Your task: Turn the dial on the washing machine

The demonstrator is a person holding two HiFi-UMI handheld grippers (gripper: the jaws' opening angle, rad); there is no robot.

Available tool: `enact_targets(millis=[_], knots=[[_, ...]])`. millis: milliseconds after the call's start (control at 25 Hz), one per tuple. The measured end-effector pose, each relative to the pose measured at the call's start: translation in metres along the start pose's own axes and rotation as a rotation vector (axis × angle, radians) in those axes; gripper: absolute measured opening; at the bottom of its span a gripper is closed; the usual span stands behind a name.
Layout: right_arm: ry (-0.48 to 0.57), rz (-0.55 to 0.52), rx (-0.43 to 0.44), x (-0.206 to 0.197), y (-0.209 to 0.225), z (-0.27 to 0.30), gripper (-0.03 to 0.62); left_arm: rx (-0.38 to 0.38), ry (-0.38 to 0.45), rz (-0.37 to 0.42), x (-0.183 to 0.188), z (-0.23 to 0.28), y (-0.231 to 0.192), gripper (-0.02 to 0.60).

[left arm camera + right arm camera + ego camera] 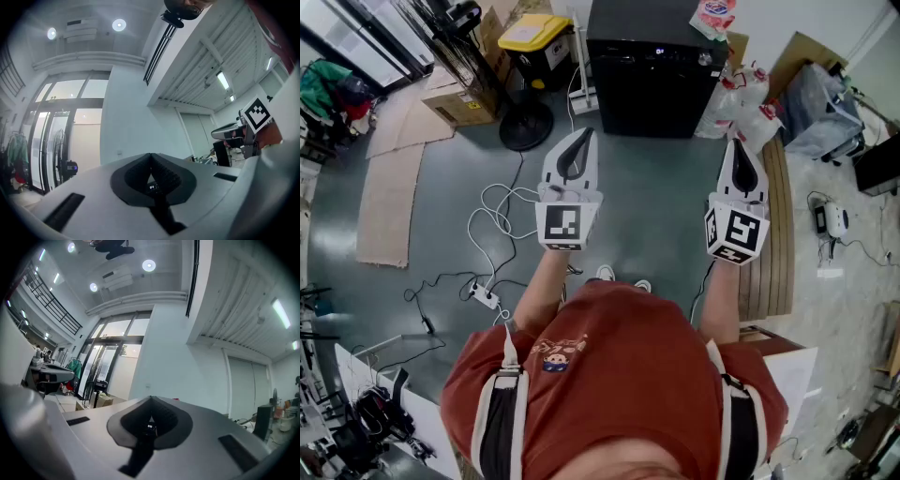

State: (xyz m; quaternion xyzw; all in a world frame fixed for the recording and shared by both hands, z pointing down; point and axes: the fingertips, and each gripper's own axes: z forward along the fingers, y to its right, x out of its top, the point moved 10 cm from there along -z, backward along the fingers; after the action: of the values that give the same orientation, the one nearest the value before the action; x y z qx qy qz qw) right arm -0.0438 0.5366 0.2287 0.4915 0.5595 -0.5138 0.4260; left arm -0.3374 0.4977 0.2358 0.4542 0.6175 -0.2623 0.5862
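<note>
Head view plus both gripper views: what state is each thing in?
Left gripper: jaws shut, empty, in mid-air.
Right gripper: jaws shut, empty, in mid-air.
Washing machine: display lit, nothing touching it.
Yellow-lidded bin: lid closed.

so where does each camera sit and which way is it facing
Head view: on the person's head, facing steeply down at the grey floor, black washing machine ahead; red shirt, forearms, left hand-held gripper and right hand-held gripper show.
Left gripper view: rides the left hand-held gripper, looking along its shut jaws, slightly upward, at a white wall and windows; the right one's marker cube shows.
Right gripper view: likewise on the right, jaws shut, facing glass doors.
Shared: both gripper views see that wall.
</note>
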Motion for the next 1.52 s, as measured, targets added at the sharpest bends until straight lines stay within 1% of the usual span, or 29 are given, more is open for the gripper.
enact_targets(millis=[120,440,560,840,960,1240,1360,1520], knots=[[0.002,-0.004,0.005,0.002,-0.006,0.003,0.008,0.007,-0.008,-0.003,-0.002,0.000,-0.009,0.011],[-0.004,-0.015,0.003,0.001,-0.039,0.020,0.008,0.007,-0.010,-0.013,-0.015,-0.001,-0.044,0.011],[-0.021,-0.018,0.012,-0.001,-0.053,0.025,0.008,-0.002,-0.018,-0.031,-0.023,-0.001,-0.058,0.011],[-0.043,-0.028,-0.013,-0.001,-0.084,0.035,0.008,-0.027,-0.019,-0.049,-0.037,0.002,-0.090,0.011],[-0.054,-0.027,-0.035,-0.006,-0.091,0.039,0.008,-0.047,-0.036,-0.040,-0.049,0.007,-0.095,0.011],[-0.085,-0.013,-0.063,-0.025,-0.095,0.053,0.008,-0.079,-0.076,-0.055,-0.073,0.024,-0.096,0.011],[-0.099,-0.007,-0.068,-0.036,-0.089,0.063,0.008,-0.092,-0.090,-0.063,-0.082,0.036,-0.093,0.011],[-0.118,-0.002,-0.066,-0.048,-0.075,0.078,0.008,-0.084,-0.104,-0.056,-0.089,0.055,-0.085,0.011]])
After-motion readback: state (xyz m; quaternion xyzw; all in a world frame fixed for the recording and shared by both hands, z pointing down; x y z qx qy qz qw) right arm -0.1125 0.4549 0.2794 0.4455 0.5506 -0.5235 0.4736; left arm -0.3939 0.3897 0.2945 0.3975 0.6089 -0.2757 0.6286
